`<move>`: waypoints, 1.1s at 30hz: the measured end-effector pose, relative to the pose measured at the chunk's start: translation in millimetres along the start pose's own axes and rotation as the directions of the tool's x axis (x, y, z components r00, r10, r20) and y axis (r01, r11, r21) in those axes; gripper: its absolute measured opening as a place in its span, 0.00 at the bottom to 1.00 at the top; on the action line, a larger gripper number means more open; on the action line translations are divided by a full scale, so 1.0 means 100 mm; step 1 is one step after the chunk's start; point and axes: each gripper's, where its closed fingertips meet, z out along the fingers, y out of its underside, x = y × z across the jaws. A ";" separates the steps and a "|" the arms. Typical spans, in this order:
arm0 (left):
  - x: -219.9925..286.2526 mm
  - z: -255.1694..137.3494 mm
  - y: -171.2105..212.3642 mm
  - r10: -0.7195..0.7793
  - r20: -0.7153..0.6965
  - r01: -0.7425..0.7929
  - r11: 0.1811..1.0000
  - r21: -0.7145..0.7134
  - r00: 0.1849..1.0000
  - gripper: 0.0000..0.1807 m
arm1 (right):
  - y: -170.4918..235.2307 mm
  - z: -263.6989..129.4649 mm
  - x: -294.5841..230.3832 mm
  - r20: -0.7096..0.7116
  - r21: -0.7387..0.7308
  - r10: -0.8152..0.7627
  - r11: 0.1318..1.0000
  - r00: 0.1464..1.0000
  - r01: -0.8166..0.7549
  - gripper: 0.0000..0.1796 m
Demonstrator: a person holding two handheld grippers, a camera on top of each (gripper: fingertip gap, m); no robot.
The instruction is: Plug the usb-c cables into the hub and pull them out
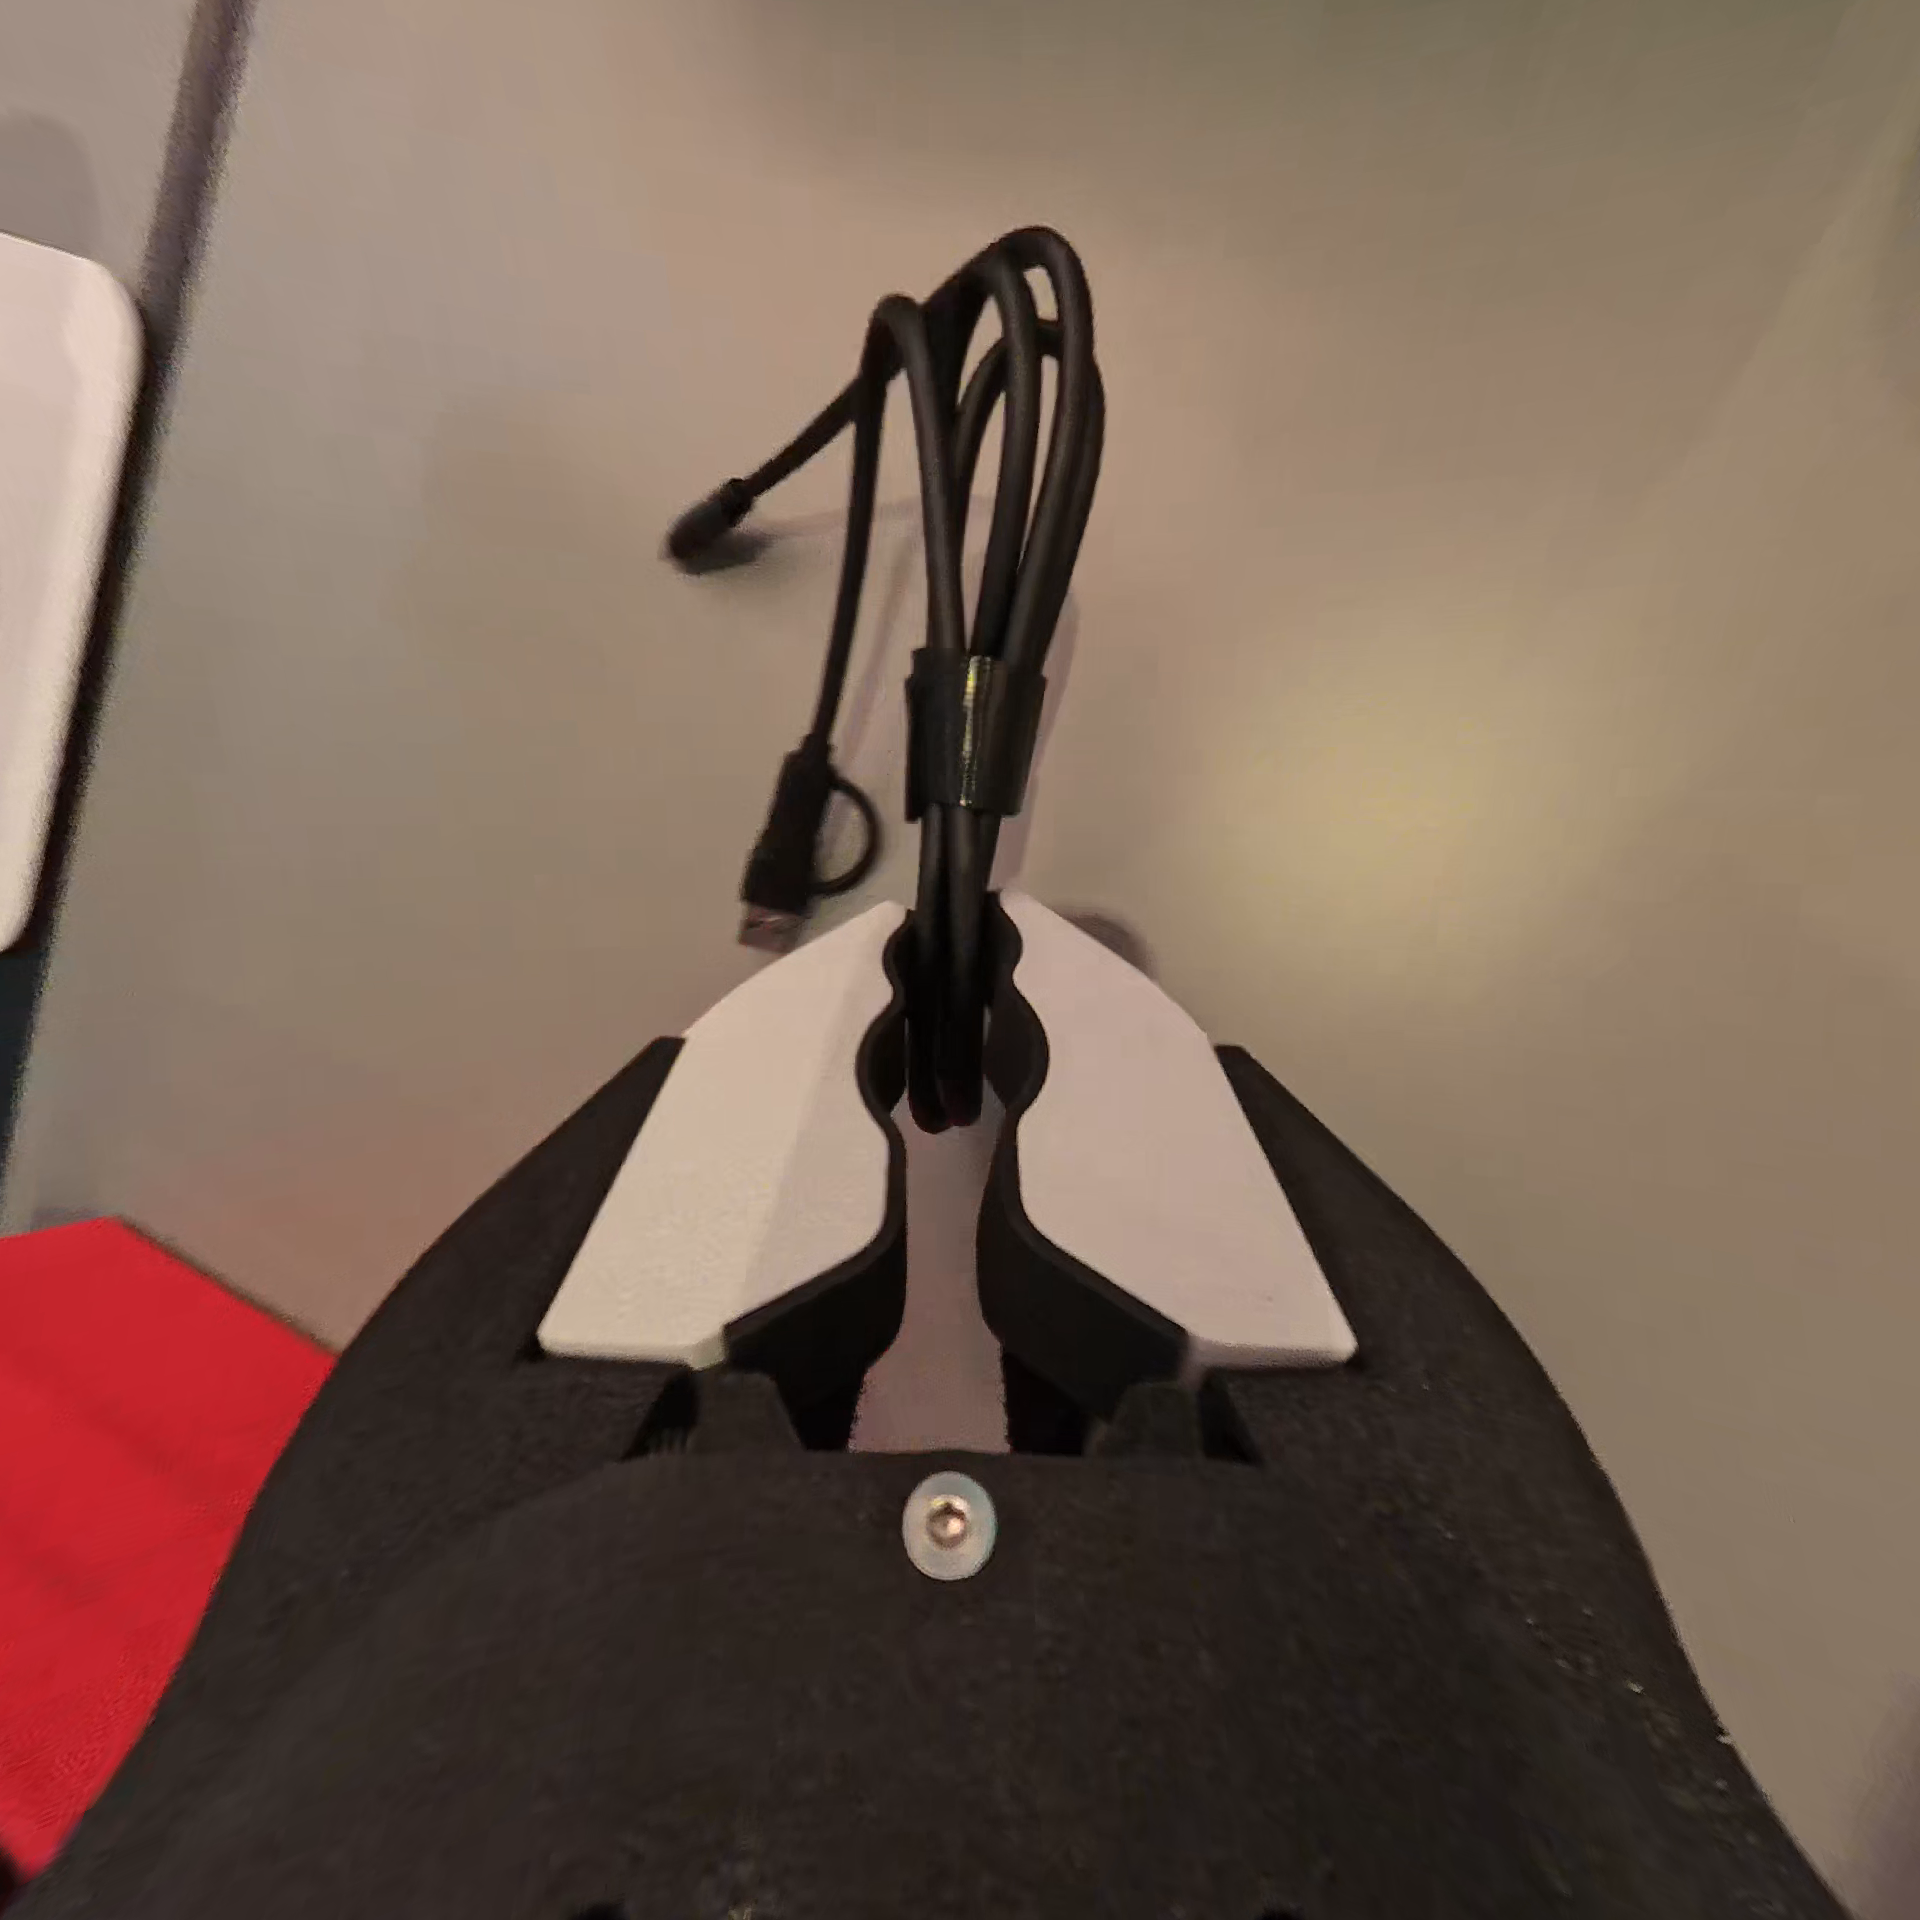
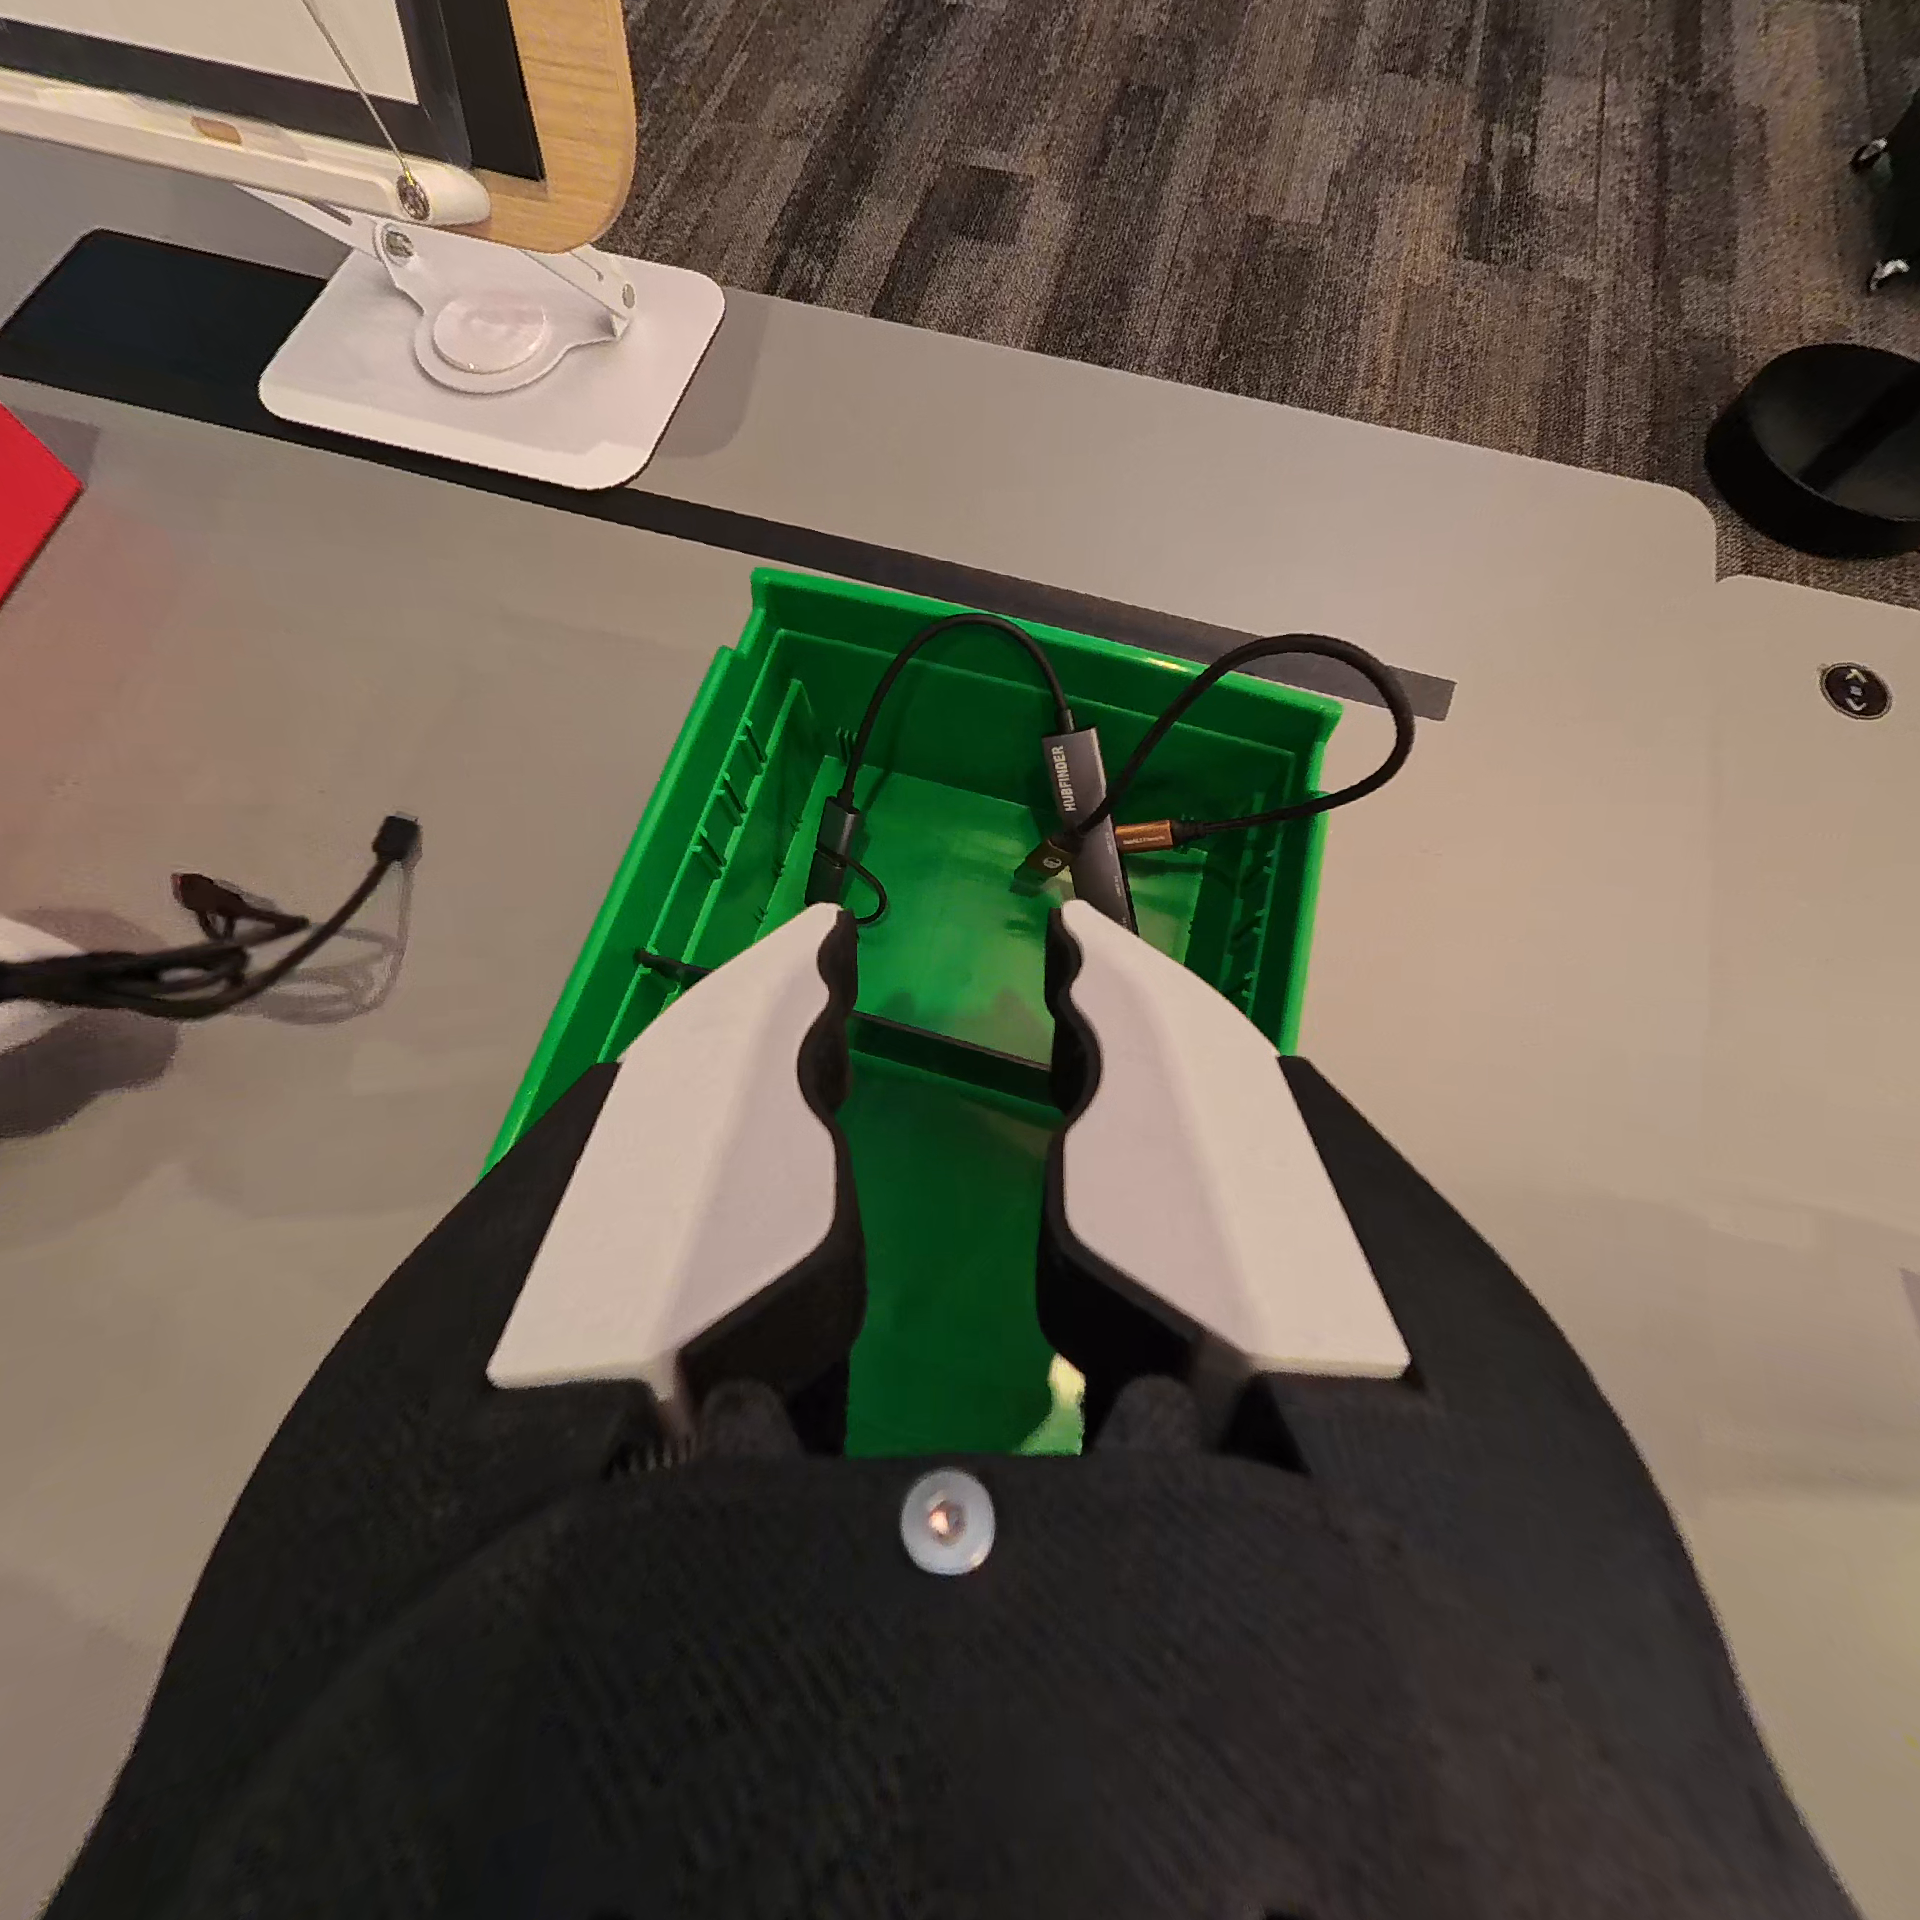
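In the left wrist view my left gripper [image 1: 951,925] is shut on a coiled black cable bundle [image 1: 982,582] bound with a black strap [image 1: 961,732]. Its two plug ends [image 1: 779,883] hang loose to the left over the grey table. The same bundle shows far left in the right wrist view [image 2: 208,961], resting near the table. My right gripper [image 2: 951,914] is open and empty above a green bin [image 2: 665,904]. In the bin lie a dark hub [image 2: 1081,821] with its own cable and a second black cable with an orange-brown plug [image 2: 1143,834].
A white monitor stand base [image 2: 499,374] sits at the table's back left. A red object [image 2: 31,499] lies at the left edge. The table's far edge [image 2: 1143,416] drops to a patterned carpet. A black round object [image 2: 1829,447] stands on the floor at right. The left gripper's tips are roughly 35 cm from the right gripper's. My right gripper is the nearer one to the dark hub [image 2: 1081,821]: about 15 cm, against 40 cm.
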 end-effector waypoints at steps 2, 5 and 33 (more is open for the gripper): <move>0.16 0.09 0.01 -0.018 -0.063 0.018 1.000 0.003 0.998 0.06 | 0.01 0.02 0.00 0.002 -0.007 0.002 1.000 1.000 -0.002 0.20; 0.35 0.17 0.00 -0.045 -0.140 0.049 0.998 0.026 0.989 0.16 | 0.03 0.03 0.00 0.003 -0.018 0.000 1.000 1.000 0.000 0.20; -2.65 -0.44 1.70 0.250 0.013 -0.245 0.958 -0.150 0.968 0.10 | 0.09 0.06 0.05 -0.103 -0.105 -0.059 0.993 0.993 0.048 0.20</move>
